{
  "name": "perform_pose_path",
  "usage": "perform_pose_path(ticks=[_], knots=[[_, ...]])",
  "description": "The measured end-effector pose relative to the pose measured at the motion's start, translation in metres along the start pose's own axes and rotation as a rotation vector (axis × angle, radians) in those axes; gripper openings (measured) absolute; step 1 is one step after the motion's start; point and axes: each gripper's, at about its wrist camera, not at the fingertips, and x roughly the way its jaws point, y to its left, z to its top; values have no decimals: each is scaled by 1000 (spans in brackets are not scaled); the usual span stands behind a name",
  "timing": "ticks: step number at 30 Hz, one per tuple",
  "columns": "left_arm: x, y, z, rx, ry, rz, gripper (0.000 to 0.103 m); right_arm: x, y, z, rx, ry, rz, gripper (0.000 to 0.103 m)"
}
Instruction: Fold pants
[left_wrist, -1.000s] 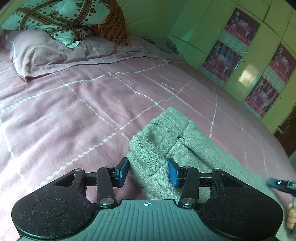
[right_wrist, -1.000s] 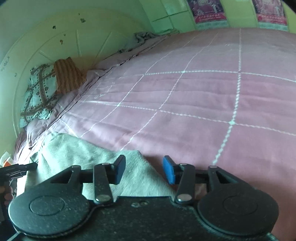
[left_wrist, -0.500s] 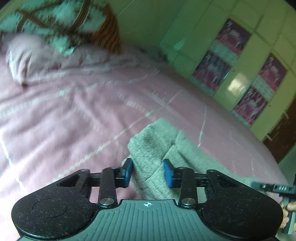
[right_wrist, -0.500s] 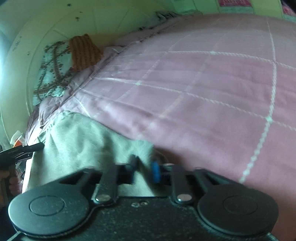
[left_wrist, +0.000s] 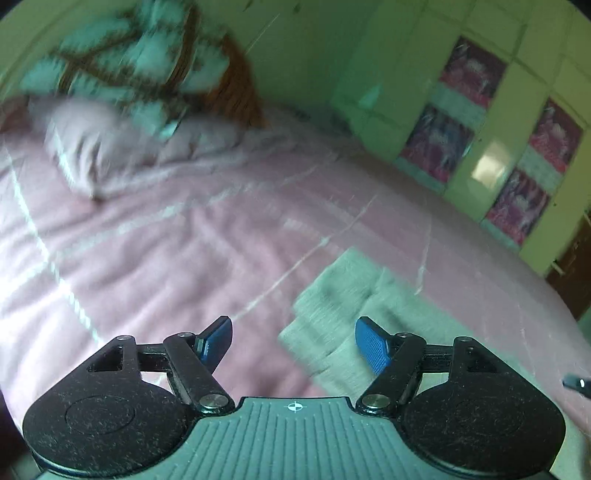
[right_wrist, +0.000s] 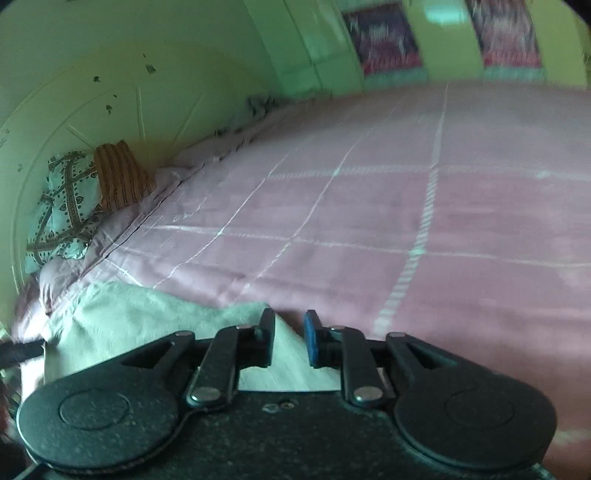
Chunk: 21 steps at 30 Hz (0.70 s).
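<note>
The grey pants (left_wrist: 354, 314) lie folded on the pink bed (left_wrist: 184, 240), well apart from the pillows (left_wrist: 122, 92) at its head. The left gripper (left_wrist: 293, 343) hangs wide over the near corner of the pants, touching nothing. The right gripper (right_wrist: 289, 341) stands narrow, a small gap left, with the pants' edge (right_wrist: 147, 317) between its fingers.

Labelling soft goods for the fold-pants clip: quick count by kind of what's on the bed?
Grey knit pants: 1
Pink pillow with white lines: 1
Teal patterned cushion: 1
Orange striped cushion: 1
Pink bedsheet with a white grid: 1
Total: 5
</note>
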Motion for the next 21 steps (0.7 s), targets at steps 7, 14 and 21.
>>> perform_pose_path(ticks=[7,14,21], knots=[[56,-119,-20,325,144,-100,73,-32,8,-39,39,-7,-78,24],[61,-104,-56,421,181,-116,73,-87,-71,-77,225,7,-212,24],[58,-92,-59,314,165,-165,76,-249,-215,-139,614,-181,-567,0]])
